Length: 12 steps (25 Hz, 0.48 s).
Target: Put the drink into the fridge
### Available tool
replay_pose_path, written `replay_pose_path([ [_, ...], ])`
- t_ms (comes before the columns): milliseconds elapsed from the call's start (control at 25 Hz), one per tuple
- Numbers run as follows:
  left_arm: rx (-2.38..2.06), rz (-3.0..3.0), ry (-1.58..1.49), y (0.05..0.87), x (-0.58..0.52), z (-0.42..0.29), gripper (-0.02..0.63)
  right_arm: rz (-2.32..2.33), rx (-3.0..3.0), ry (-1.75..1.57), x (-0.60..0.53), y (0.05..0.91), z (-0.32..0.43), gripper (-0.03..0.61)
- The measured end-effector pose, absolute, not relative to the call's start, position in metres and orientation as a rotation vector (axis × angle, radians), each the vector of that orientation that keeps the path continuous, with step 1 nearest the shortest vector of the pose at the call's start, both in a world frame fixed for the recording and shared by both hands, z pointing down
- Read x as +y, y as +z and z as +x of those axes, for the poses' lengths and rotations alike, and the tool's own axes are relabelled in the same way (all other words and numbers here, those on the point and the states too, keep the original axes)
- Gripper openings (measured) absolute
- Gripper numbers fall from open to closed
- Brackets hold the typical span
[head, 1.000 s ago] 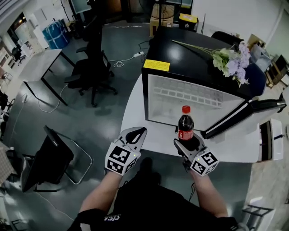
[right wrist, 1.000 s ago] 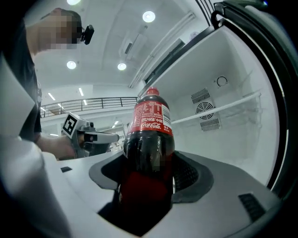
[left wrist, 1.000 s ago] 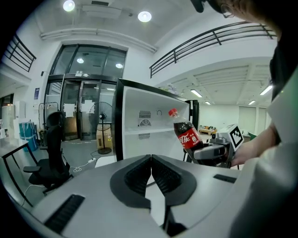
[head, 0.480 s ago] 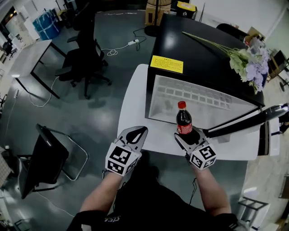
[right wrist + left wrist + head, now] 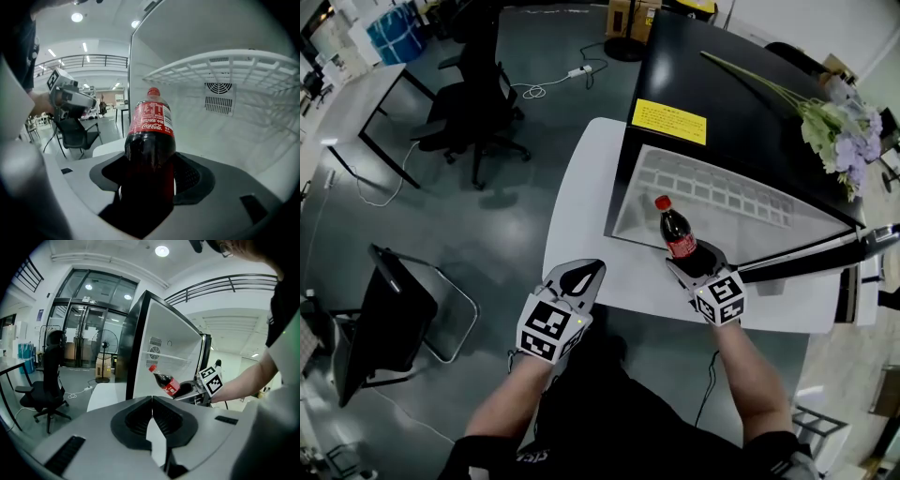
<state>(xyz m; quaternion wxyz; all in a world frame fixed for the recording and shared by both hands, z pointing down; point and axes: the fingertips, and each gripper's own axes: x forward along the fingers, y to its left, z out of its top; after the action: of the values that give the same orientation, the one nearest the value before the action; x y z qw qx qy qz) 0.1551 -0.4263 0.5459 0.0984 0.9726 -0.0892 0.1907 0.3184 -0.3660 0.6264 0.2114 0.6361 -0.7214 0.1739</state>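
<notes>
The right hand-held gripper (image 5: 696,270) clamped the cola bottle (image 5: 676,229) low, tilted at the mouth of the open fridge (image 5: 741,112); the left hand-held gripper (image 5: 578,277) hung closed and empty. The bottle likely needed righting and passing under the wire shelf (image 5: 225,65) before release.

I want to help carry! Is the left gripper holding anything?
No, the left gripper has its jaws shut together with nothing between them.
</notes>
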Motion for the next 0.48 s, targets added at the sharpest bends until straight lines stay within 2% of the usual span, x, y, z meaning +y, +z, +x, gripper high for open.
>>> replay_pose_path([
  [480, -0.375, 2.832, 0.578, 0.556, -0.439, 0.129, 0.018, 1.504, -1.802, 0.442, -0.385, 0.676, 0.358, 0.296],
])
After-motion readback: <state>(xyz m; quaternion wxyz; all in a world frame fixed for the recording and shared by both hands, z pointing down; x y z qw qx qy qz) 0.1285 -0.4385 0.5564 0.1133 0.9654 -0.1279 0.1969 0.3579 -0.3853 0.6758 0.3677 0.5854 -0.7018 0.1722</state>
